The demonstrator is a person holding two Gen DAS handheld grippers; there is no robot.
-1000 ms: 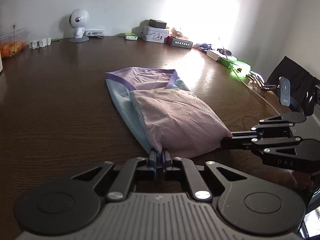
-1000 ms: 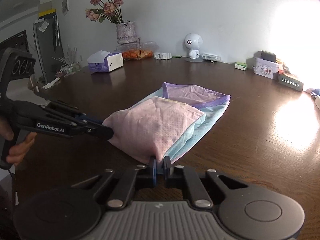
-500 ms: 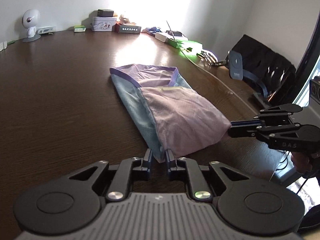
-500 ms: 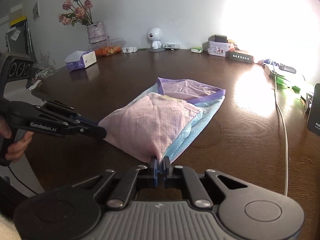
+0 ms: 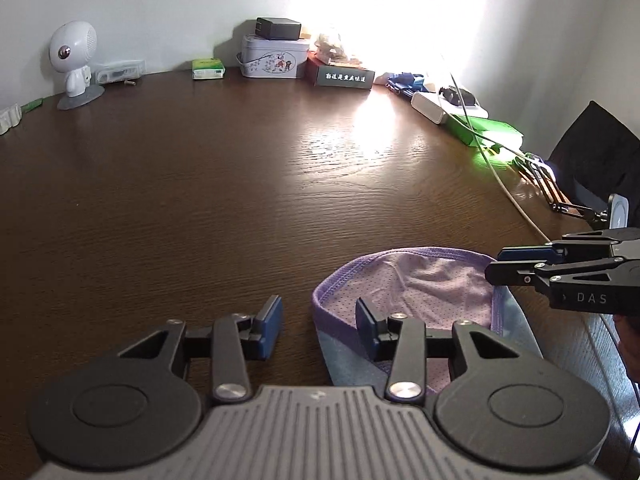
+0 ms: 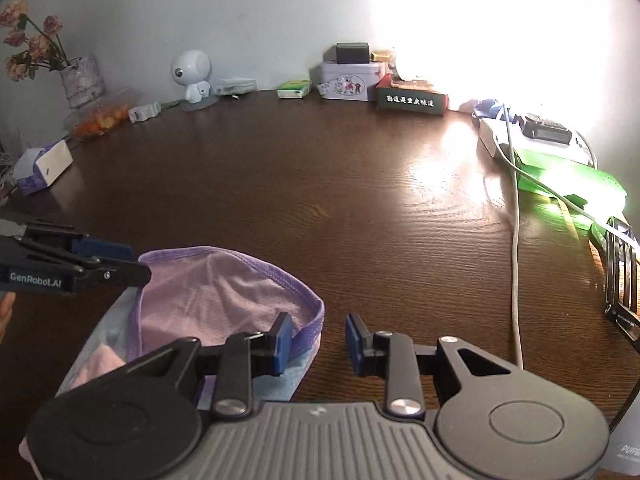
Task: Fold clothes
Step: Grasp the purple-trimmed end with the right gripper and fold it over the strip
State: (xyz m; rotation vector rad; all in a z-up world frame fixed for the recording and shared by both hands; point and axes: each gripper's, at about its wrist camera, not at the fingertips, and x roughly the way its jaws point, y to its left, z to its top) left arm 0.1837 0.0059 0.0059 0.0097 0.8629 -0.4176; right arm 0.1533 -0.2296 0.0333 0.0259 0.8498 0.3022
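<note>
We are holding the left gripper (image 5: 316,326) and right gripper (image 6: 318,342) spread wide, gripping nothing, at the purple-banded end of the folded garment (image 6: 224,296) lying on the table (image 6: 320,200). Risk we are noting: a finger snagging the waistband (image 5: 320,300) and dragging the fold open.

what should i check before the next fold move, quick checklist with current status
1. Left gripper open and free of fabric: ok, jaws stand wide apart with nothing between them.
2. Right gripper open: ok, jaws apart, nothing clamped.
3. Garment lying on the table: ok, though its purple waistband stands up a little rather than lying flat.
4. Each gripper placed at a waistband corner: ok, each open gripper straddles the band's edge, one at each end.
5. Fold lying neat underneath: cannot tell, the near part is hidden under the grippers.
6. Path ahead free: ok, bare wood in front; white cable lies off to the right.
</note>
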